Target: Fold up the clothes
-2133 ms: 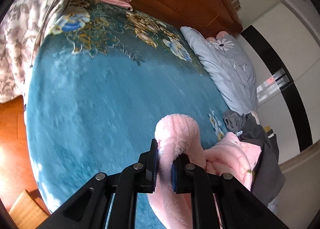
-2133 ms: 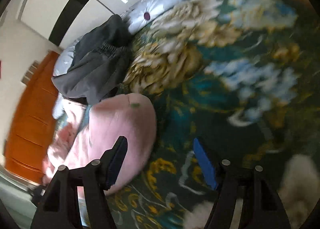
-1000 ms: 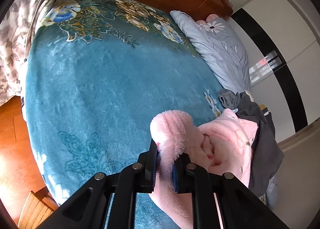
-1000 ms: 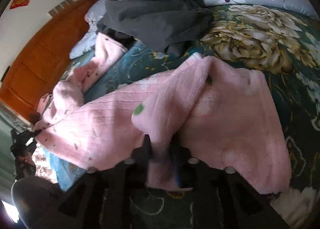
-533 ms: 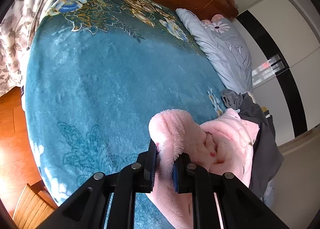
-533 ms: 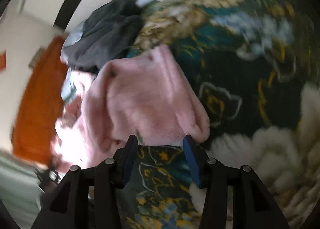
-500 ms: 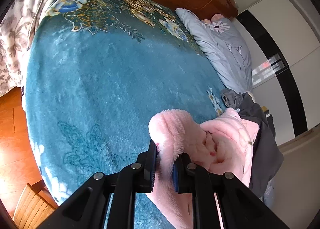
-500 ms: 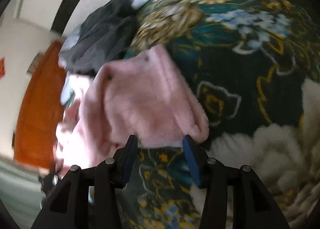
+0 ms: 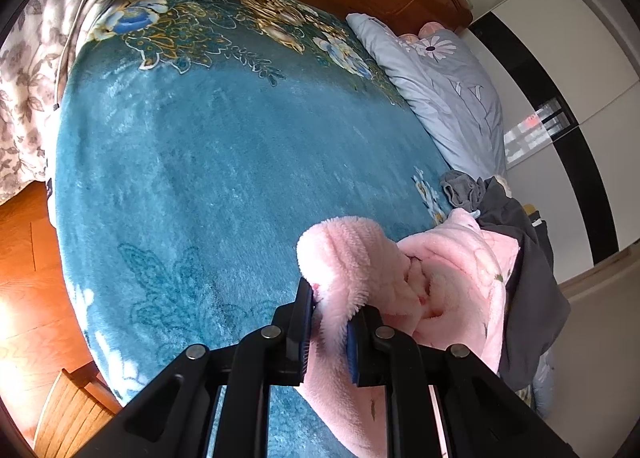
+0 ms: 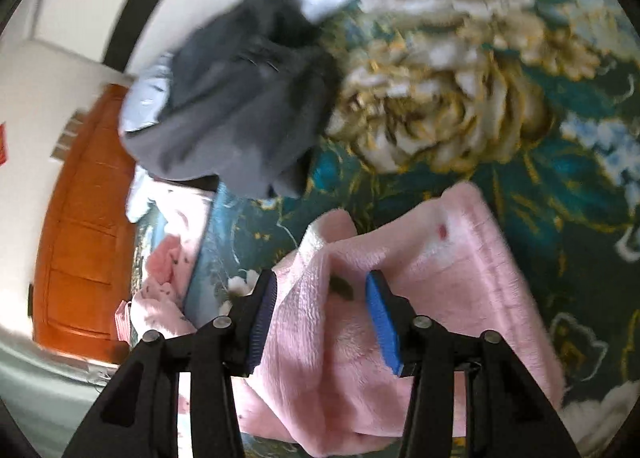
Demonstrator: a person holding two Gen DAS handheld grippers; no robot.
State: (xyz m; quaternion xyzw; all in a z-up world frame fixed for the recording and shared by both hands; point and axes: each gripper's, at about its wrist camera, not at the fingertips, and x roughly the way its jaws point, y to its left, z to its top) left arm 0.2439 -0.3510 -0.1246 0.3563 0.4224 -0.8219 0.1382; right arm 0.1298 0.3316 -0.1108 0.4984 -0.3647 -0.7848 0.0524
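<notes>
Two grips needed: my left gripper (image 9: 329, 328) pinches the fluffy pink fleece garment (image 9: 448, 270) on the teal floral bed blanket (image 9: 224, 162), my right gripper's (image 10: 320, 312) jaws are closing around another fold, which should seat deep between the pads.

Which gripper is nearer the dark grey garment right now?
Hard to call. The left gripper, clamping the pink fleece garment, has the dark grey garment just beyond. The right gripper, closing over the fleece, sits similarly short.
</notes>
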